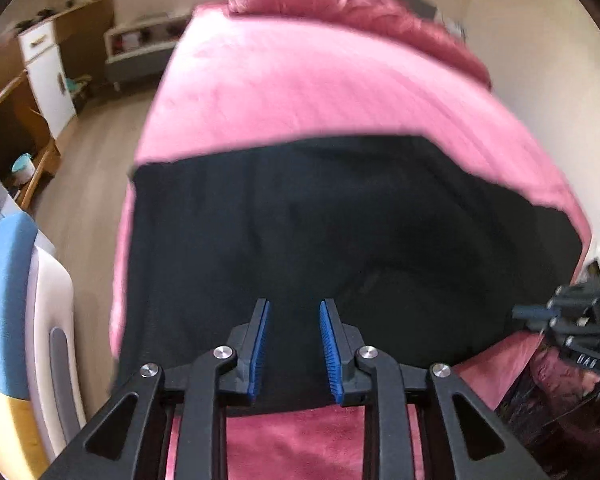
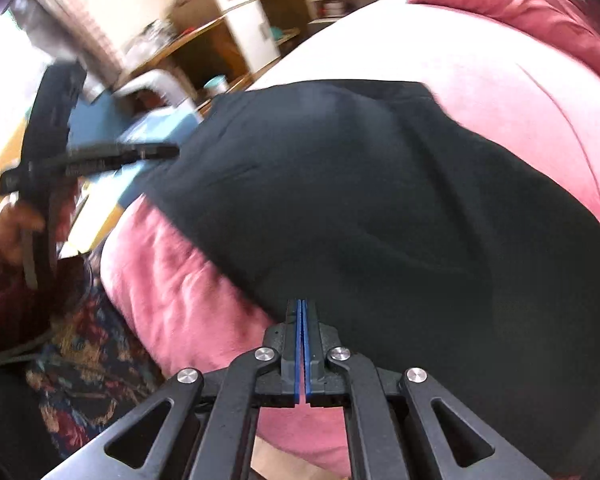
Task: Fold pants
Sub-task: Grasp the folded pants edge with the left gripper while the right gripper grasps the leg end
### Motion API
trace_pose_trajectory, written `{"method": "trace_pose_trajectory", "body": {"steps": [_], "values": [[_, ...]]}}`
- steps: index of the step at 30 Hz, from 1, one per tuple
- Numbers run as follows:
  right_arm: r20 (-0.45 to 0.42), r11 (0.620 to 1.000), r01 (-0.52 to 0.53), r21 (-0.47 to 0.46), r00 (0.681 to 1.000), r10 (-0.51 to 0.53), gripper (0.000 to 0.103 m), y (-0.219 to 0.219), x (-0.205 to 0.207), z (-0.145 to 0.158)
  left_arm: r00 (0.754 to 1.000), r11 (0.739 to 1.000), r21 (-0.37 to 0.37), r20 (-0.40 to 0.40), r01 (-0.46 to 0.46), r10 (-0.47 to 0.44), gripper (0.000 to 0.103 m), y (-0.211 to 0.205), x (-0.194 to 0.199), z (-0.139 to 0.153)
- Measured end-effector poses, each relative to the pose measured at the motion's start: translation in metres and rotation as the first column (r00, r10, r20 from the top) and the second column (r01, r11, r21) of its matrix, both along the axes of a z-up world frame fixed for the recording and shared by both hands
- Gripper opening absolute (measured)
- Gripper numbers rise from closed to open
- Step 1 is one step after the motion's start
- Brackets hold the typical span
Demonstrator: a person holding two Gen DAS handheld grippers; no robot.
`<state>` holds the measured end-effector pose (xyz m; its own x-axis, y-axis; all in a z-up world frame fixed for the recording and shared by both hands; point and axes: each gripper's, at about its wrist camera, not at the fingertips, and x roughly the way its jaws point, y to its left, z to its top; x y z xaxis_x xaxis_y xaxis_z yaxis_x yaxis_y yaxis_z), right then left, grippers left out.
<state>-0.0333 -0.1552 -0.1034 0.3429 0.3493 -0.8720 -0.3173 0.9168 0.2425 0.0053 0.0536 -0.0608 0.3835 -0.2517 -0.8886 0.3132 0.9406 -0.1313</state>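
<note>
Black pants (image 1: 340, 240) lie spread flat on a pink bed cover (image 1: 300, 88); they also show in the right wrist view (image 2: 380, 208). My left gripper (image 1: 294, 312) is open and empty, its blue pads just above the pants' near edge. My right gripper (image 2: 302, 308) is shut with the pads together at the near edge of the pants; I cannot tell if cloth is pinched. The right gripper shows at the right edge of the left wrist view (image 1: 572, 320), and the left gripper at the left of the right wrist view (image 2: 100, 156).
A pink pillow (image 1: 340, 4) lies at the far end of the bed. A blue and white chair (image 1: 16, 300) stands left of the bed. Wooden shelves and a white cabinet (image 1: 48, 76) line the far wall. A patterned rug (image 2: 84, 352) covers the floor.
</note>
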Motion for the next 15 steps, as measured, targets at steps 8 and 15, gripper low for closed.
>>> {"method": "trace_pose_trajectory", "body": {"steps": [8,15], "values": [[-0.074,0.993,0.103,0.048,0.992,-0.1,0.002,-0.031,-0.004,-0.01,1.0,0.998,0.057,-0.022,-0.011,0.013,0.026,-0.001,-0.015,-0.014],[-0.112,0.675,0.694,0.252,0.714,-0.692,0.059,-0.229,-0.083,0.008,0.999,0.997,-0.078,0.051,0.023,-0.019,0.034,-0.019,-0.004,0.018]]}}
